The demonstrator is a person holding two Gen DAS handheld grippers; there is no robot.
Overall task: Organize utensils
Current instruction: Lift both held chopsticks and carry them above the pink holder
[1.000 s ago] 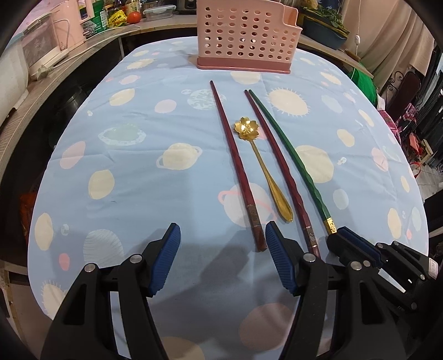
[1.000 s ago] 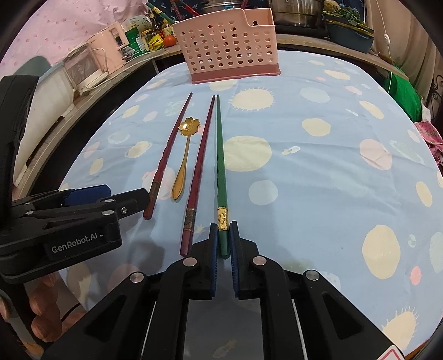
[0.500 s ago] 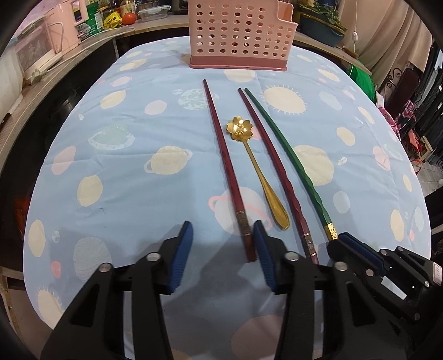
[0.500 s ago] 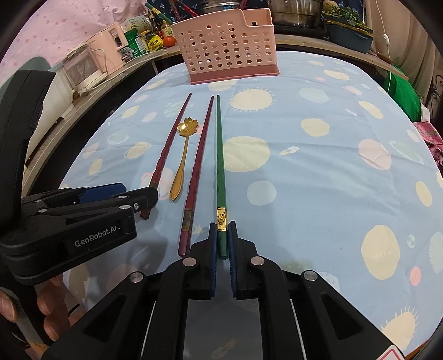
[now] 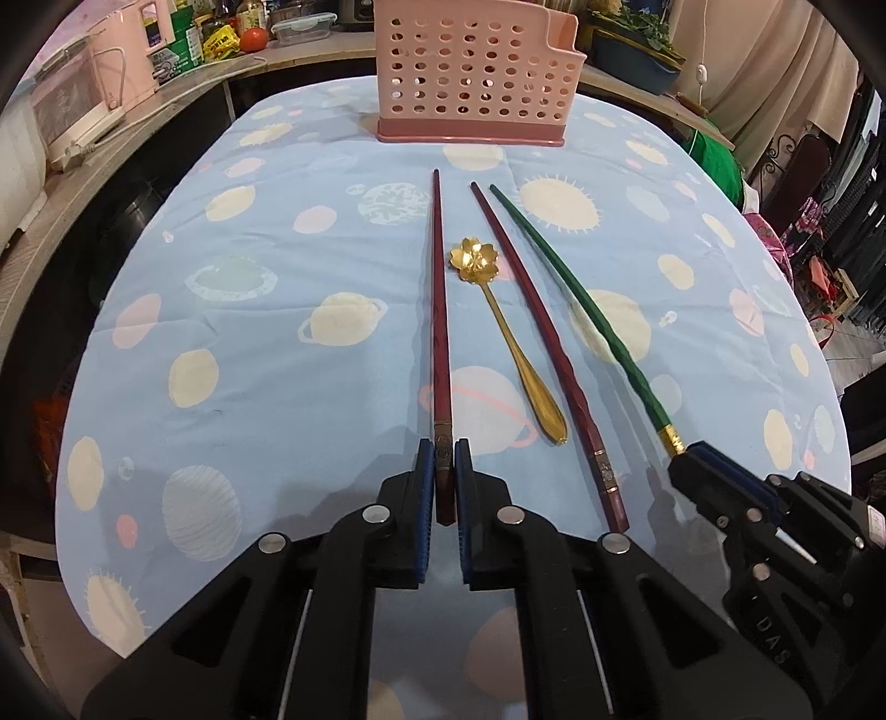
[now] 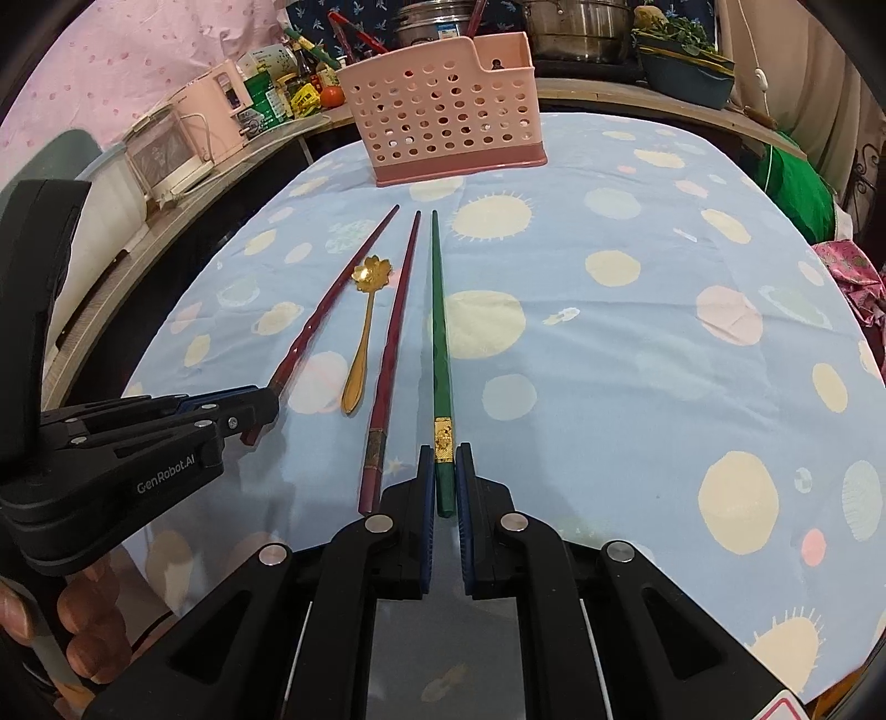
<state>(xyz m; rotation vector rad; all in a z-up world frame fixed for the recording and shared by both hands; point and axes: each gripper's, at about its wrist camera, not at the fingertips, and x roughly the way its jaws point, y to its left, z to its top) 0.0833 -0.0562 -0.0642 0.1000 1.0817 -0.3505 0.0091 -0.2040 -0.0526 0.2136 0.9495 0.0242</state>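
Observation:
Three long chopsticks and a gold flower spoon [image 5: 501, 338] lie side by side on the blue tablecloth. My left gripper [image 5: 444, 459] is shut on the near end of the left dark red chopstick [image 5: 439, 310], which also shows in the right wrist view [image 6: 332, 310]. My right gripper [image 6: 444, 459] is shut on the near end of the green chopstick [image 6: 440, 332], which also shows in the left wrist view [image 5: 581, 293]. A second dark red chopstick [image 5: 545, 354] lies free between spoon and green chopstick. The pink perforated utensil basket [image 5: 476, 72] stands at the table's far end.
A counter along the left and back holds a pink appliance [image 6: 166, 149], bottles and a tomato [image 5: 255, 39]. Metal pots [image 6: 576, 27] stand behind the basket. The table edge [image 6: 864, 343] drops off at the right, with green and pink cloth beyond.
My left gripper has moved right and forward and closed from wide open onto the left red chopstick's end. My right gripper stays shut on the green chopstick.

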